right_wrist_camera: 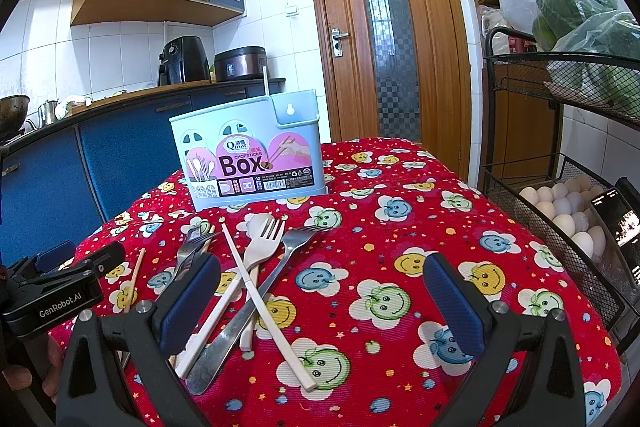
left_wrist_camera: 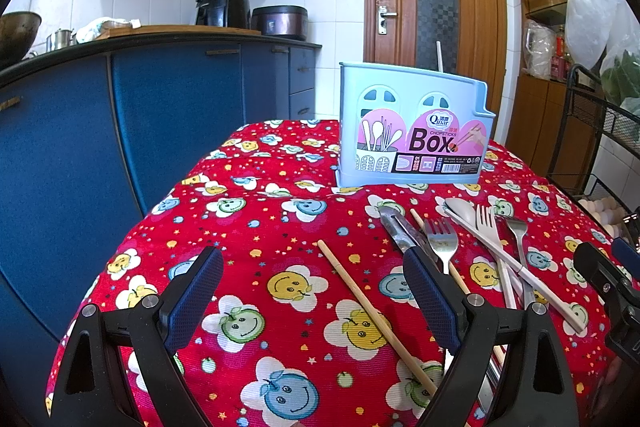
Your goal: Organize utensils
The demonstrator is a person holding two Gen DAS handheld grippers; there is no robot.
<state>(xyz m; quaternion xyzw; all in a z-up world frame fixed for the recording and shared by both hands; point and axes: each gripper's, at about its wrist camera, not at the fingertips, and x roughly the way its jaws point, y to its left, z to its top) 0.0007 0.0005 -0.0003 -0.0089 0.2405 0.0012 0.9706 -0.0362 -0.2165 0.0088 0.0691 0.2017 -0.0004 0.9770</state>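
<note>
In the left wrist view, the left gripper (left_wrist_camera: 316, 291) fills the bottom of the frame with its two blue-padded fingers spread wide and nothing between them. Between them on the red smiley-print tablecloth (left_wrist_camera: 256, 187) lies a single bamboo chopstick (left_wrist_camera: 374, 315); its long axis runs diagonally from the middle of the frame down to the lower right, and its lower end passes behind the right-hand finger.

In the right wrist view, the right gripper (right_wrist_camera: 322, 303) likewise stands open and empty at the bottom of the frame, above bare cloth. Just beside its left-hand finger, in the lower left, sits the heap of utensils. A cream plastic chopstick (right_wrist_camera: 266, 301) slants from upper left to lower right across the top of the pile. Under it a cream plastic fork (right_wrist_camera: 256, 247) and a steel fork (right_wrist_camera: 256, 291) lie with their tines pointing toward the top of the frame and their handles running down toward the gripper. A cream spoon (right_wrist_camera: 256, 221) shows its bowl just behind the fork tines. Further left a second steel fork (right_wrist_camera: 190, 245) is partly hidden by the finger.

Beyond the heap, left of centre, the pale blue plastic chopstick box (right_wrist_camera: 248, 151) stands upright on the cloth with its pink "Box" label facing the camera. One pale stick (right_wrist_camera: 265, 79) stands vertically out of its top.
</note>
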